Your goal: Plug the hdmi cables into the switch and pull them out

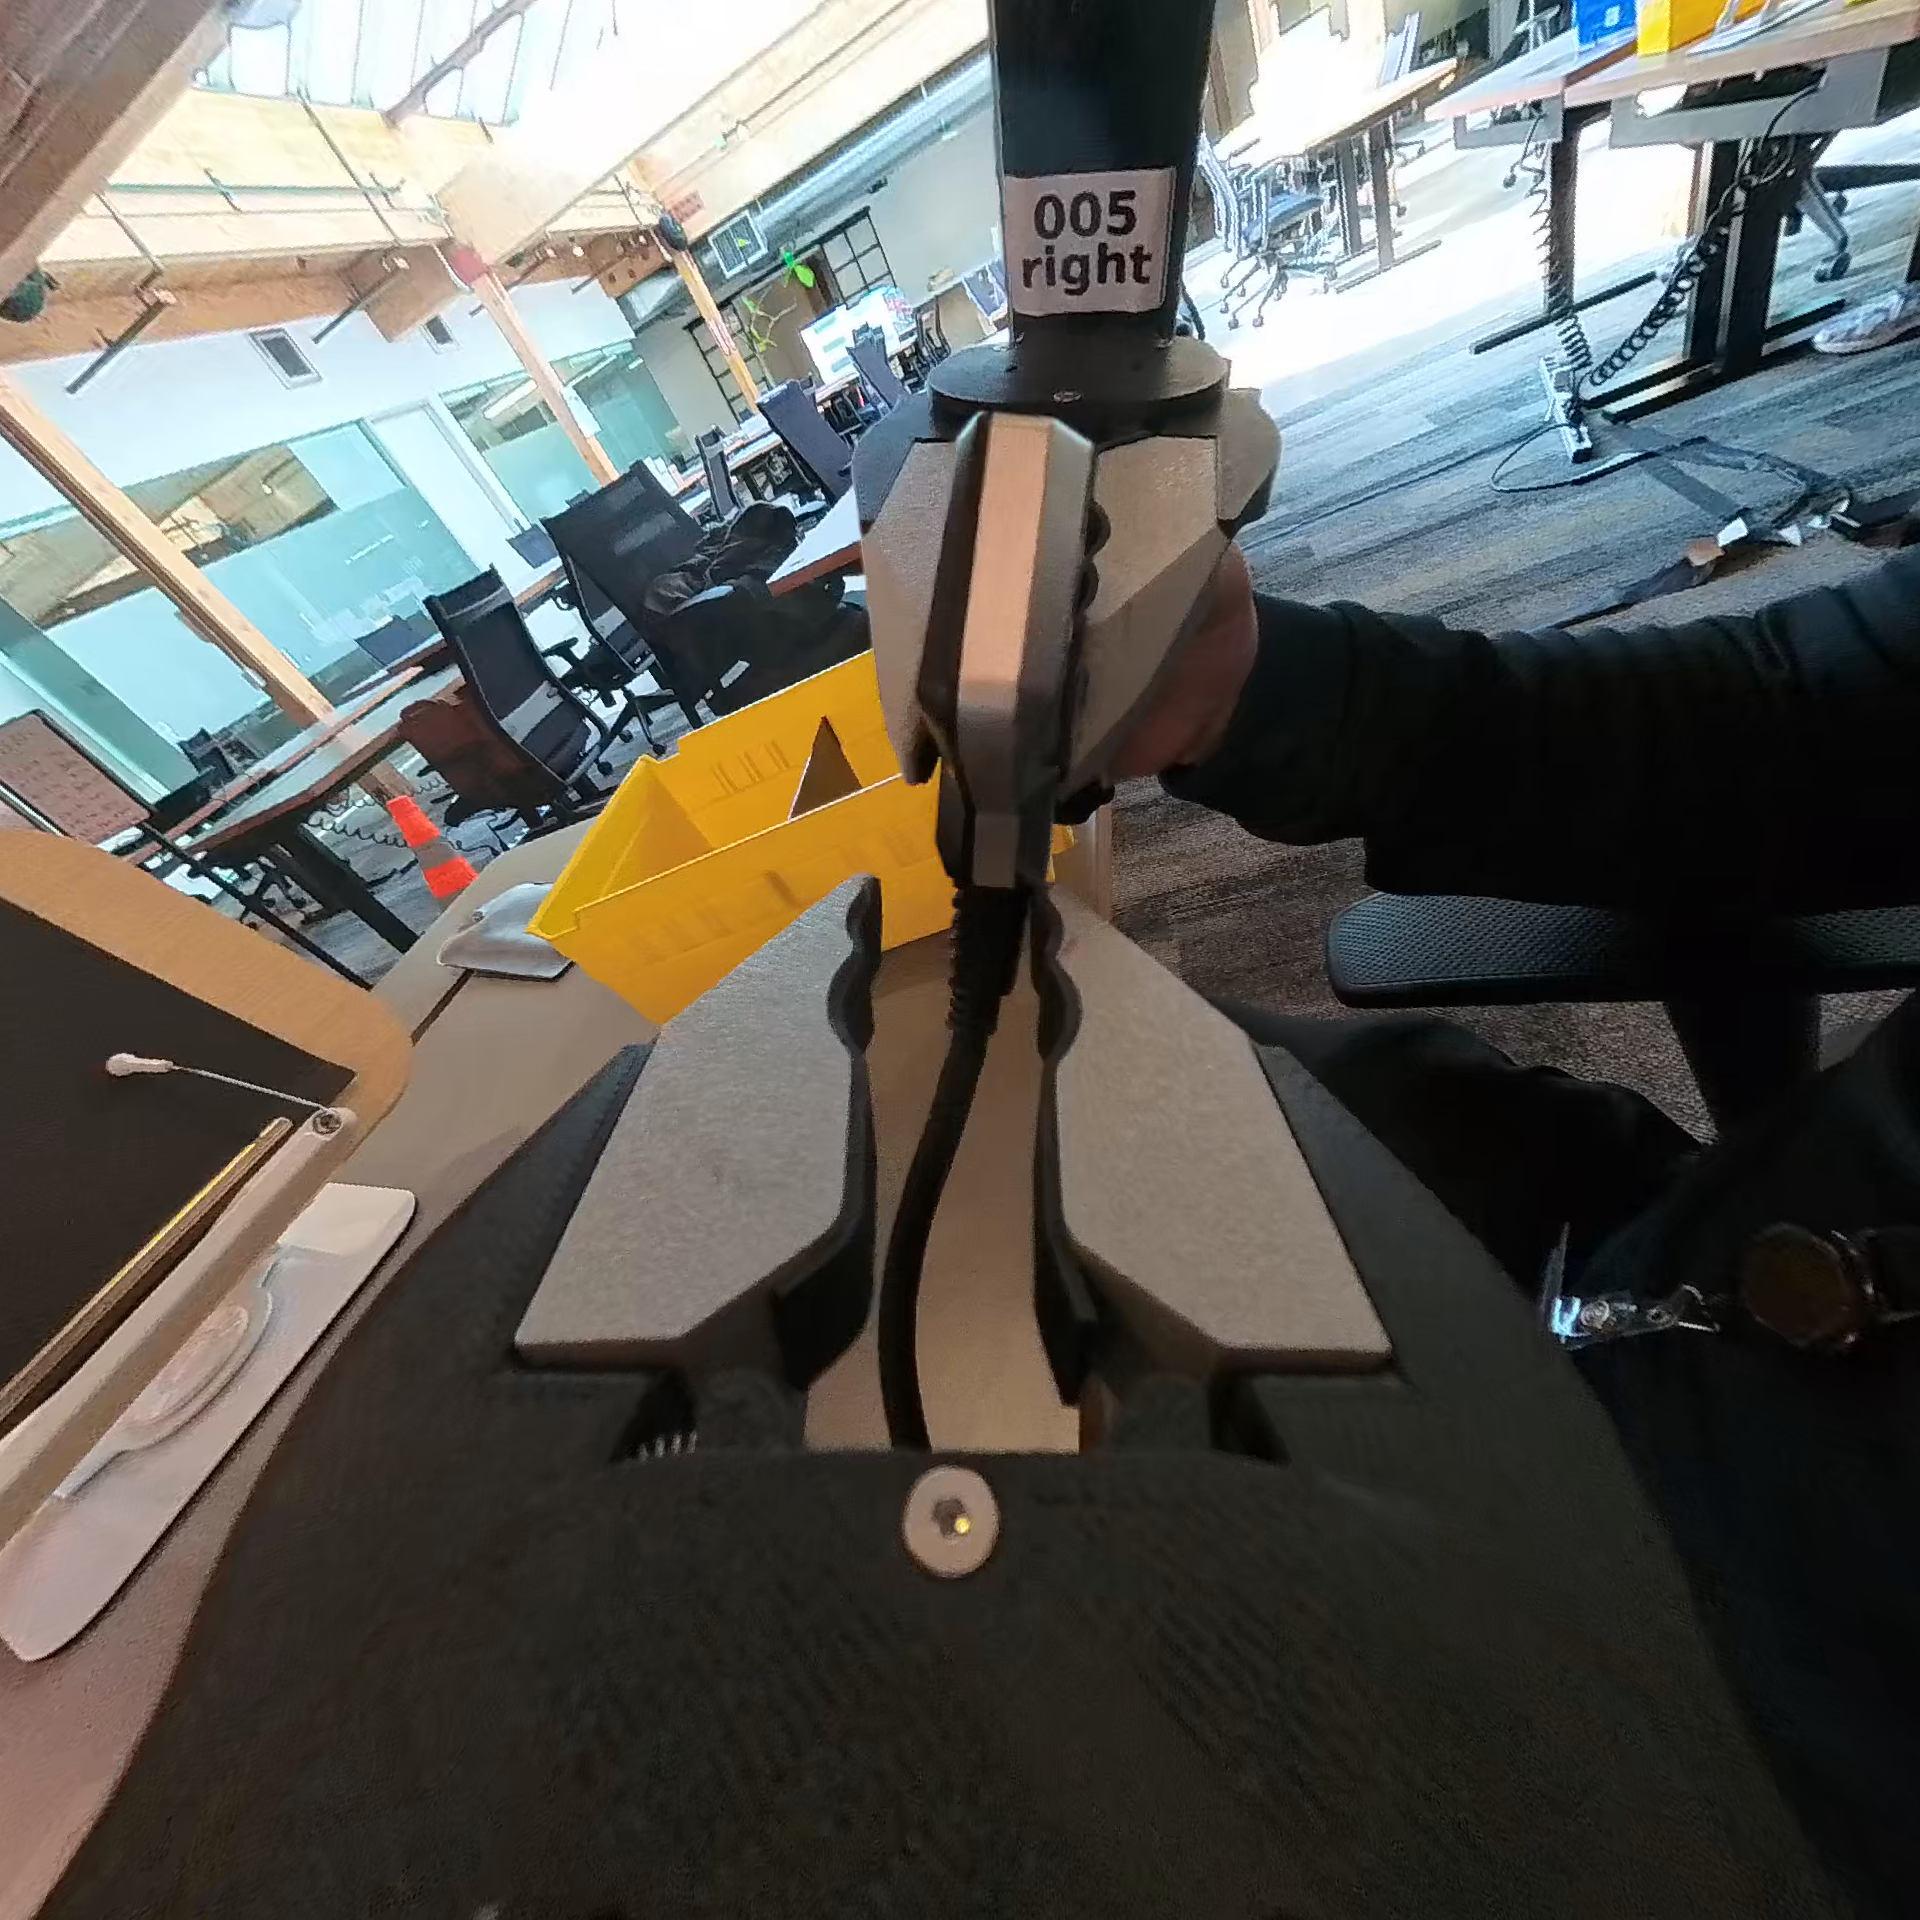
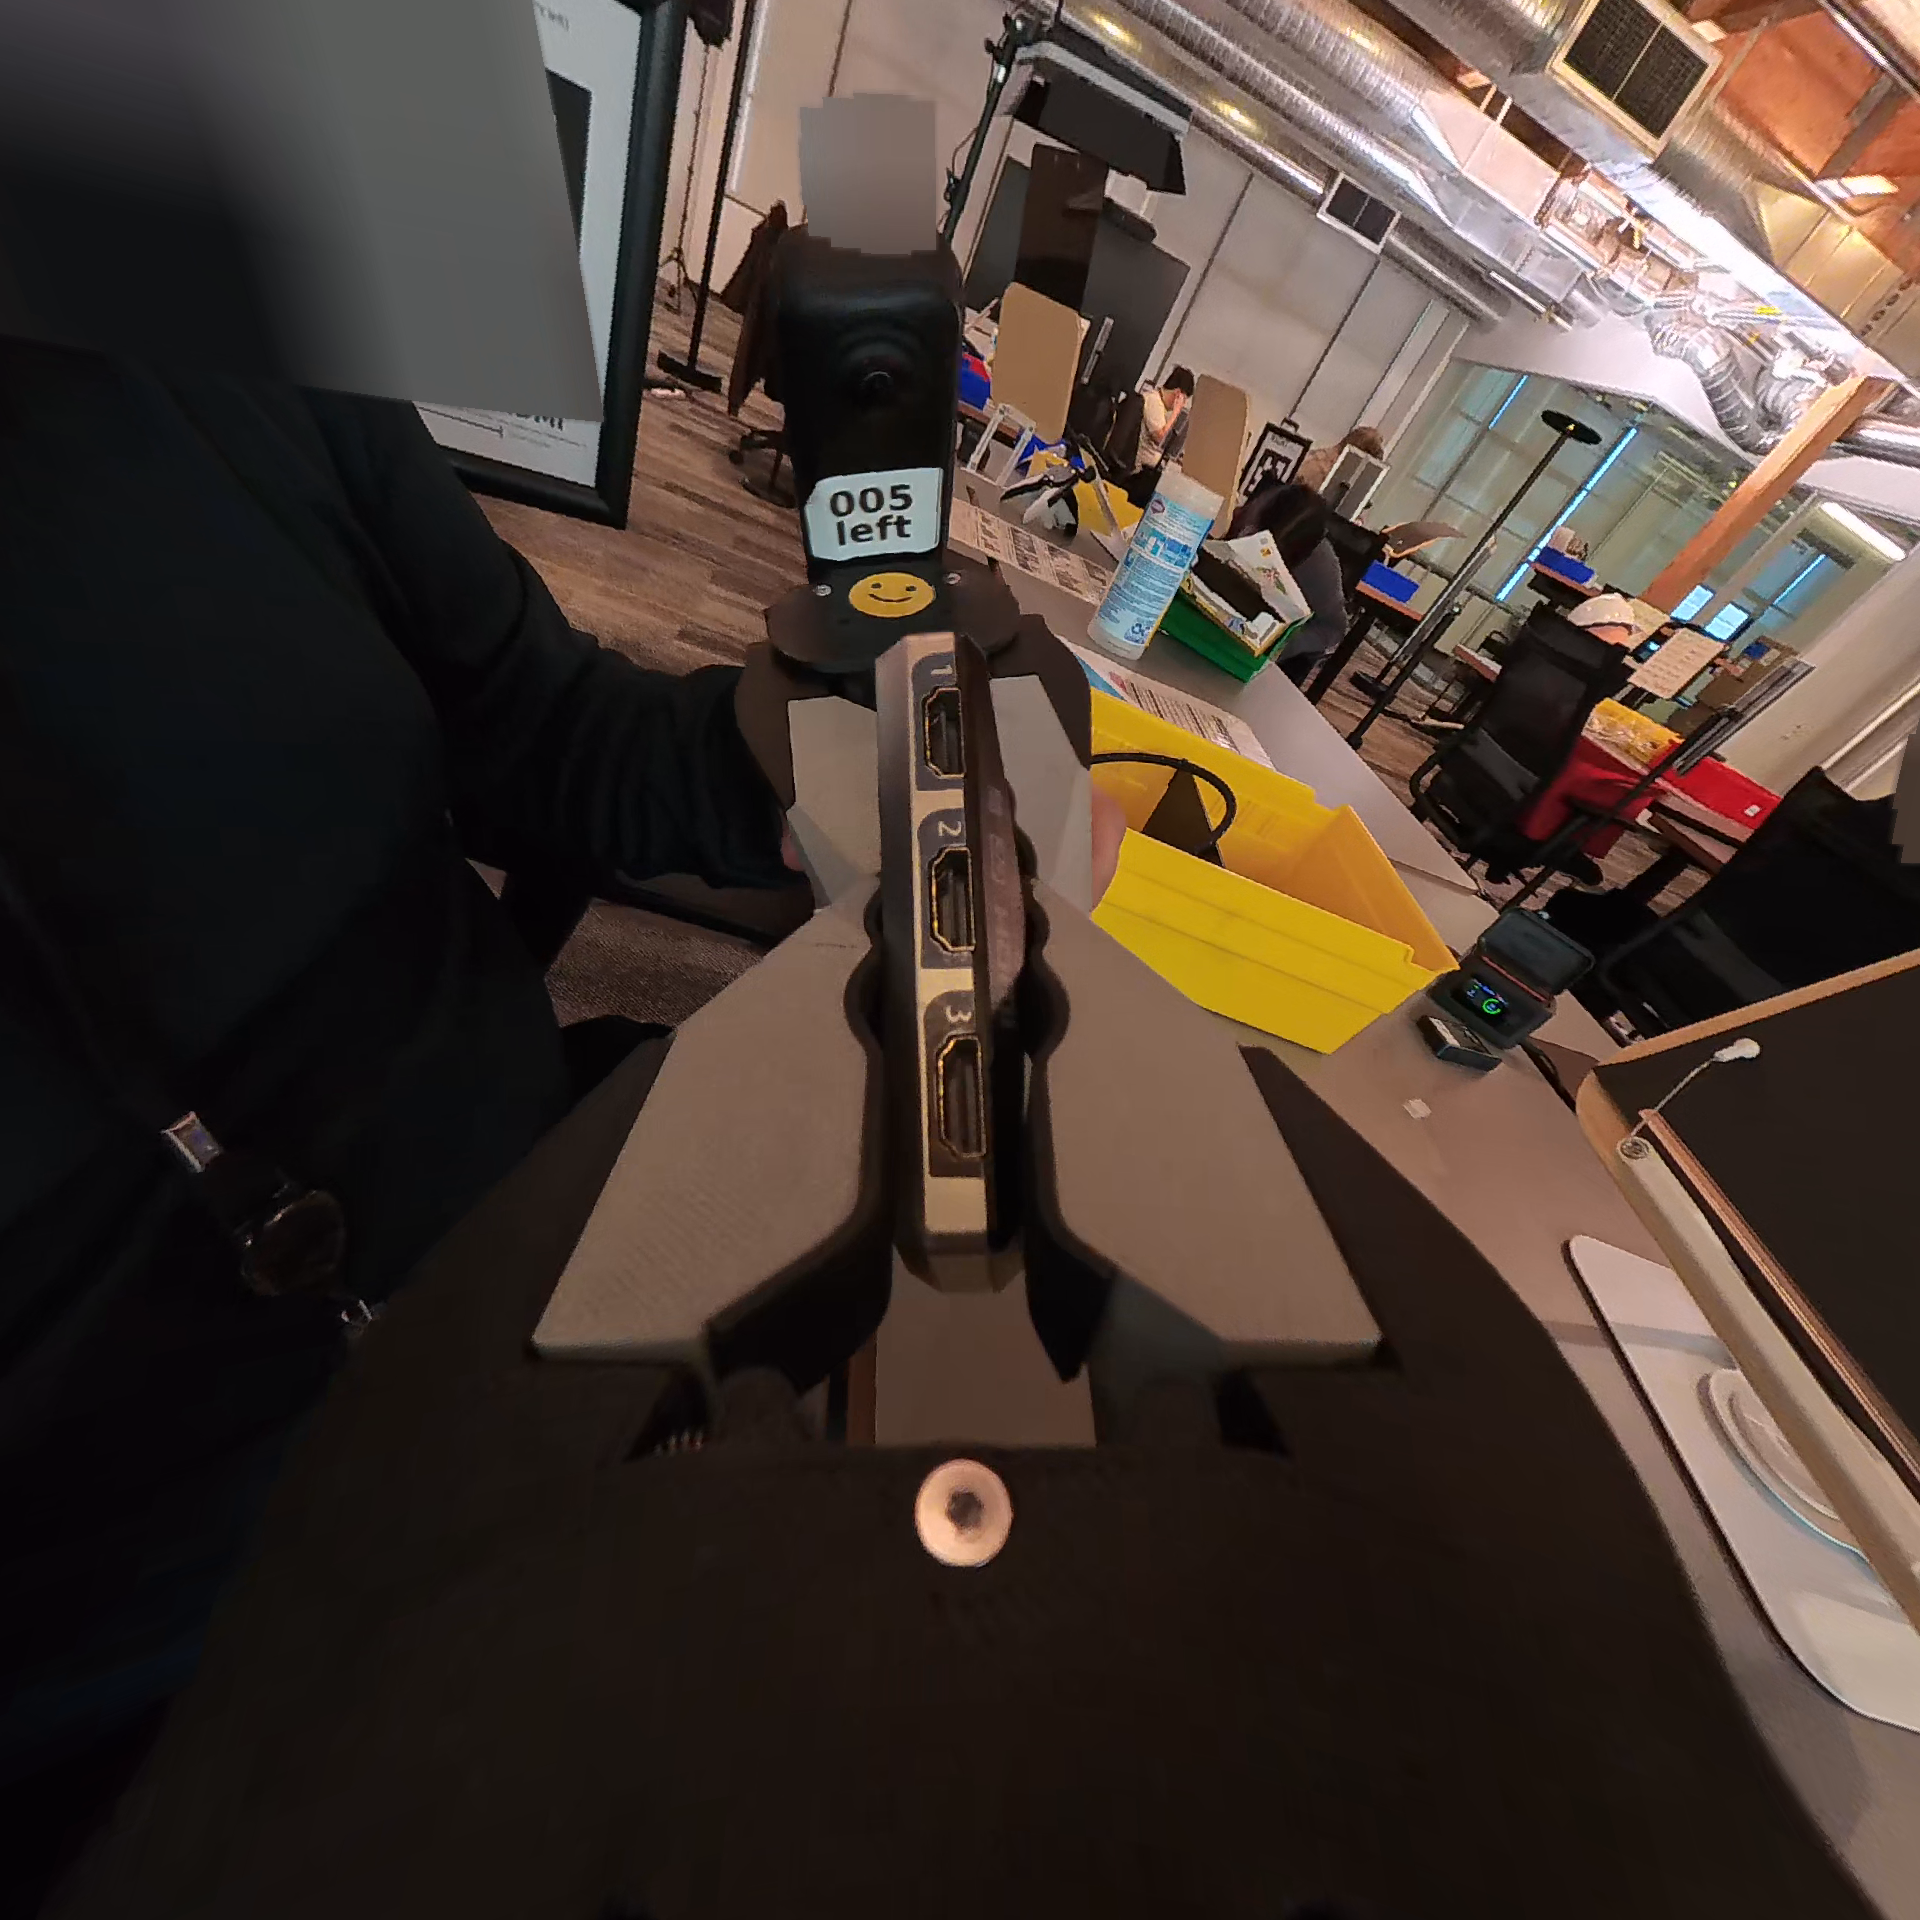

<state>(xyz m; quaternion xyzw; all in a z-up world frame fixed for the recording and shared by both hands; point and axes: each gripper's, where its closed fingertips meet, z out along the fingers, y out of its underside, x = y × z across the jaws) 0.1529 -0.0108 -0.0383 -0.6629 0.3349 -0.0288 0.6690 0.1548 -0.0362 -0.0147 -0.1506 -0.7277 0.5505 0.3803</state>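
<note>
Switch [image 2: 940, 1195] sitting clenched between right gripper [image 2: 951, 935] fingers — long axis running along them, three ports facing camera, printed marks alongside. Left gripper [image 1: 954, 914] hanging released, straddling black cable [image 1: 925, 1195] — white label [image 1: 1086, 241] sitting on right gripper's post.

- A yellow bin [image 2: 1262, 935] sits on the grey table [image 2: 1340, 1195], open side up.
- A white wipes canister [image 2: 1148, 556] stands beside a green tray [image 2: 1231, 629] farther back.
- A small black device with a lit screen [image 2: 1507, 992] rests near the bin.
- An orange traffic cone [image 1: 431, 847] stands on the floor among black office chairs [image 1: 520, 675].
</note>
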